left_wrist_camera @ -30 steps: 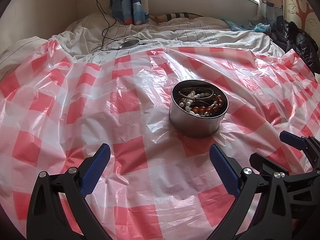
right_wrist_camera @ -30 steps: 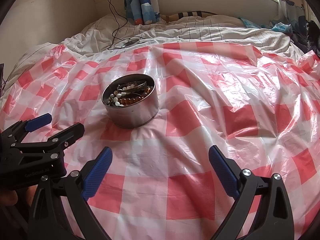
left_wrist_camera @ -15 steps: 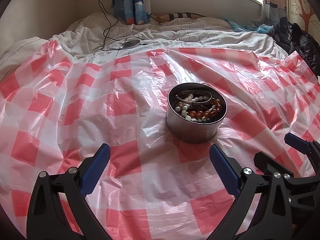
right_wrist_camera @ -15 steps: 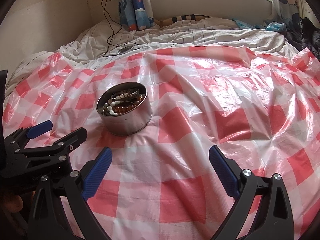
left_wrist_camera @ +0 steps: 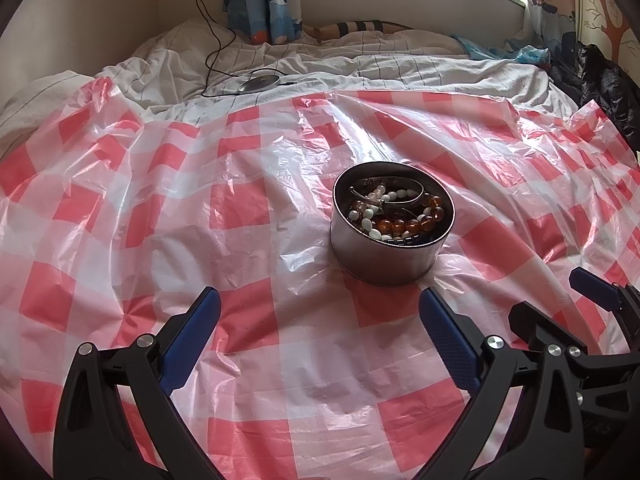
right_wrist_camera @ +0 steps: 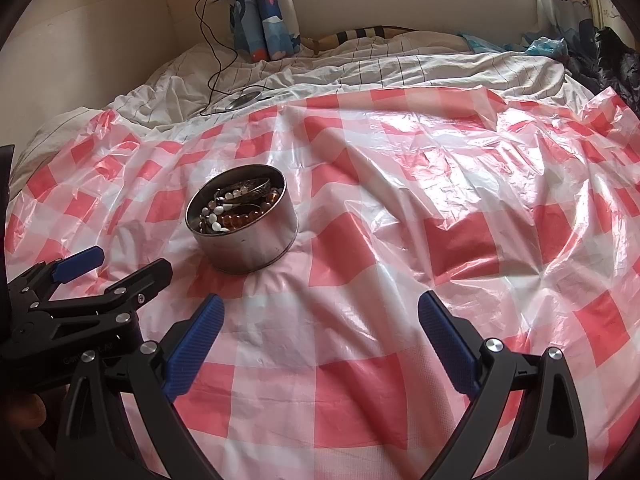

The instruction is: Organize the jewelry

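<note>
A round metal tin (left_wrist_camera: pixel 384 260) stands on the red-and-white checked plastic sheet (left_wrist_camera: pixel 160 240). It holds jewelry: white beads, an amber bead bracelet (left_wrist_camera: pixel 412 222) and a silver bangle (left_wrist_camera: pixel 400 184). The tin also shows in the right wrist view (right_wrist_camera: pixel 248 244). My left gripper (left_wrist_camera: pixel 320 308) is open and empty, a short way in front of the tin. My right gripper (right_wrist_camera: pixel 320 308) is open and empty, to the right of the tin and nearer than it. Each gripper shows in the other's view: the right one (left_wrist_camera: pixel 560 300) and the left one (right_wrist_camera: pixel 116 264).
The sheet covers a bed with rumpled white bedding (left_wrist_camera: pixel 400 72) behind it. A black cable and a round grey device (left_wrist_camera: pixel 258 82) lie on the bedding. Blue curtains (left_wrist_camera: pixel 264 0) hang at the back. Dark clothing (left_wrist_camera: pixel 604 84) is piled at the far right.
Both grippers have drawn back and tilted a little, so the tin sits slightly lower and further left in each view. Both stay open. The tin has not moved.
</note>
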`<state>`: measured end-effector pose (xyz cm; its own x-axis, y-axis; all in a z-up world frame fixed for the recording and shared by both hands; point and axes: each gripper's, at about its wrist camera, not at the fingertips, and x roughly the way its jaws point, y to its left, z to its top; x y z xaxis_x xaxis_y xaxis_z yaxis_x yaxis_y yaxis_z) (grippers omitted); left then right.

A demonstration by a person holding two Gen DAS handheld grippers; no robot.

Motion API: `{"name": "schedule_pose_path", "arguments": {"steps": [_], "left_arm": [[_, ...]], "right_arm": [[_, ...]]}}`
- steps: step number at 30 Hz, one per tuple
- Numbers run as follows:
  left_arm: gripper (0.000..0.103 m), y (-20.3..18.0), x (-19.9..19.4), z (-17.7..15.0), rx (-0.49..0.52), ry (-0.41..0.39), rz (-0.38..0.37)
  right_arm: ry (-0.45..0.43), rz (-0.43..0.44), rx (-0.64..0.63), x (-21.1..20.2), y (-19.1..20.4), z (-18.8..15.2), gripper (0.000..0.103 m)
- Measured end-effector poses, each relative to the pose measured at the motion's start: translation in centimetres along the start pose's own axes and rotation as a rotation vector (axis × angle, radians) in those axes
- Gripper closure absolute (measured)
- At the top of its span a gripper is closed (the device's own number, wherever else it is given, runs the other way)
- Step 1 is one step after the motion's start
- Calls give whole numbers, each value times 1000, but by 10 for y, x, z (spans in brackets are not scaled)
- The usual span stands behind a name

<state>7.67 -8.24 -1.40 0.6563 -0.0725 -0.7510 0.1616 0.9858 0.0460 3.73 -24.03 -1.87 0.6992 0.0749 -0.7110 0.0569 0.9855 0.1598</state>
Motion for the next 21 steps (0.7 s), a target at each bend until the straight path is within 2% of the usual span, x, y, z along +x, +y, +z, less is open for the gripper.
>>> {"name": "schedule_pose_path", "arguments": {"steps": [21], "left_arm": [[8, 6, -1, -1, -29, 6, -23]], "right_arm": [[6, 6, -5, 1, 1, -1, 9]]}}
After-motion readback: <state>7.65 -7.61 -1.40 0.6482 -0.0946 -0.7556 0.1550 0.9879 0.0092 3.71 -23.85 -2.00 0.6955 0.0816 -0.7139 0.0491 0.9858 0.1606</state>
